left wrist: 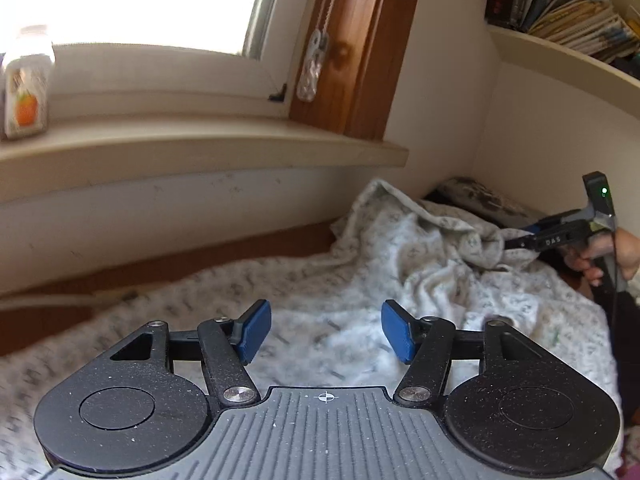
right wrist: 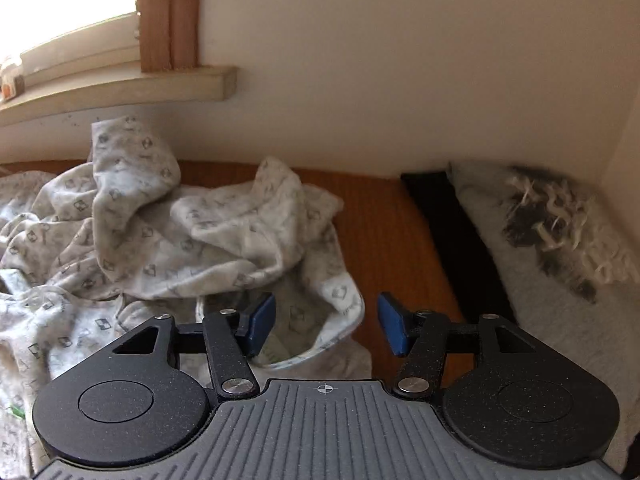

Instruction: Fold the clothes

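Note:
A white garment with a small grey print [left wrist: 420,264] lies crumpled on a wooden surface, bunched up toward the wall [right wrist: 160,216]. My left gripper [left wrist: 326,334] hovers over the flatter part of the cloth, its blue pads [left wrist: 254,332] wide apart with nothing between them. My right gripper [right wrist: 328,326] is at the garment's right end. A bound edge of the cloth [right wrist: 340,332] lies between its pads [right wrist: 394,330], which stand apart and do not press on it. In the left wrist view the right gripper [left wrist: 520,242] reaches into the bunched cloth, with a hand [left wrist: 612,256] holding it.
A windowsill [left wrist: 200,148] runs along the wall, with a jar [left wrist: 26,88] on it. A bookshelf [left wrist: 580,12] hangs at the upper right. A grey cushion with a dark fuzzy patch [right wrist: 560,240] and a black strip [right wrist: 452,220] lie right of the bare wood [right wrist: 380,220].

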`<state>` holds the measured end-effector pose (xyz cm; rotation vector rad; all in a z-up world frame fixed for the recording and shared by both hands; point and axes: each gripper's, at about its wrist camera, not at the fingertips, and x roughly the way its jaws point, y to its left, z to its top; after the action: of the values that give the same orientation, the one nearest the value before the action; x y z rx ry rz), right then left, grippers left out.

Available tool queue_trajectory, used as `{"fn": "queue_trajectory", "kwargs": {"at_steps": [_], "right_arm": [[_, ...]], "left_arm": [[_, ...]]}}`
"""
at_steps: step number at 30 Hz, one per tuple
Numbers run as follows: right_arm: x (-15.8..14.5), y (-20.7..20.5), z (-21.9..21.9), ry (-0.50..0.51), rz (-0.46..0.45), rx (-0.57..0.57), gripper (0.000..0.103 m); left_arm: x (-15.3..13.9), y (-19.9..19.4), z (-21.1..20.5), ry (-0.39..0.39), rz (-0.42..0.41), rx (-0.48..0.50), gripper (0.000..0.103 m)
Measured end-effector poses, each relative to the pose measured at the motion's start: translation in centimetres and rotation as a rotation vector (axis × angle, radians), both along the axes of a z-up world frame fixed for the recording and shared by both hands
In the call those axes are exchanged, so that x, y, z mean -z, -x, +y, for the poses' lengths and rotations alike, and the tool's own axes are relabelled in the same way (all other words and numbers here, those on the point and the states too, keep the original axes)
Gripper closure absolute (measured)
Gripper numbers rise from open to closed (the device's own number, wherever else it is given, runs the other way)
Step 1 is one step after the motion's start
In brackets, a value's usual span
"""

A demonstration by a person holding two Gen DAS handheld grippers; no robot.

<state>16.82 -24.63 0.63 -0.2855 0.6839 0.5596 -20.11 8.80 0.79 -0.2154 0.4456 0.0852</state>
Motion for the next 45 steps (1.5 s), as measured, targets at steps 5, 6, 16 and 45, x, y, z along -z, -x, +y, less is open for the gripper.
{"fn": "queue_trajectory", "kwargs": {"at_steps": [5,6,16,45], "right_arm": [[-2.3,-0.4,-2.8,-0.042,-0.079,0.119,0.099],[-3.2,-0.2,-3.9,-0.069,-0.104,0.162,0.099],[-1.6,-1.0,-9.2,-0.013,-0.049,0.38,0.075],[-0.8,-2.8,-1.8,-0.108,0.07,0.181,0.089]], "left_arm": [[0.3,-0.1,0.6,0.04,0.013,-0.009,0.034],[0.4,0.0,0.7,0.048,0.015,-0.013,0.034],[1.0,-0.3,0.2,0.046,0.057,-0.006,0.03],[1.1,-0.2,-0.2,0.018,0.076,-0.001,0.028]]}}
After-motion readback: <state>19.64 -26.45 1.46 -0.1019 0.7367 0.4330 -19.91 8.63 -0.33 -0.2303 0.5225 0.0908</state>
